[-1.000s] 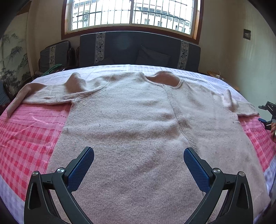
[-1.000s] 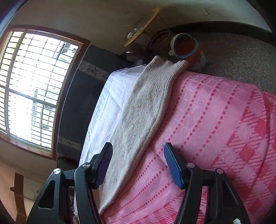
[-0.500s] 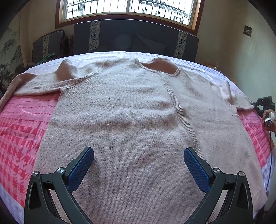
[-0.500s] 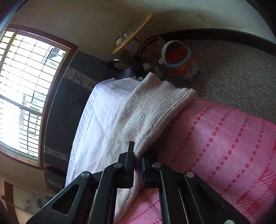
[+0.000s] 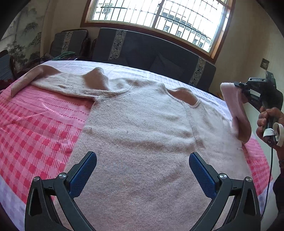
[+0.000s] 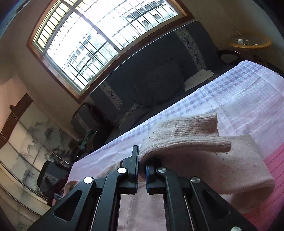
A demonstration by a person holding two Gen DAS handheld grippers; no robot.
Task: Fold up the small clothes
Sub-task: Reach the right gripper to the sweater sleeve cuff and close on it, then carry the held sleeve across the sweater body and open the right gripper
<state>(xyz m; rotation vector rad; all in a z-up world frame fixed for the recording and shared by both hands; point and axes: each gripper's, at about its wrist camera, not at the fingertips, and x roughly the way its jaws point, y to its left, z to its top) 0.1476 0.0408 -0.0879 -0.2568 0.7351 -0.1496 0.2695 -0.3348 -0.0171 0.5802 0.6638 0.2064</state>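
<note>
A pale pink knitted sweater (image 5: 142, 142) is laid flat, front up, on a bed covered by a pink-and-white checked bedspread (image 5: 39, 128), with its neckline toward the far side, where a dark upholstered sofa with patterned bands (image 5: 142, 48) stands under a large barred window (image 5: 159, 16). In the left wrist view the left tongs (image 5: 142, 170) are seen low over the sweater's lower body, their blue-padded fingers (image 5: 83, 174) spread wide apart with nothing between them. The sweater's one sleeve (image 5: 58, 83) is stretched out across the bedspread toward the left of that view, its ribbed cuff lying on the pink checks. The other sleeve (image 5: 236, 110) is lifted off the bed at the right edge of the view, where it is gripped by the right tongs (image 5: 242, 90), held in a person's hand (image 5: 268, 122). In the right wrist view the right tongs (image 6: 141, 175) are shown closed tight on a fold of this sleeve, and the ribbed cuff (image 6: 191, 129) is draped forward past the fingertips, above the white-and-lilac part of the bedspread. The raised sleeve is bent over on itself, with its lower part trailing down to the sweater's shoulder. A round wicker side table (image 6: 250, 41) is visible beyond the bed's far corner.
</note>
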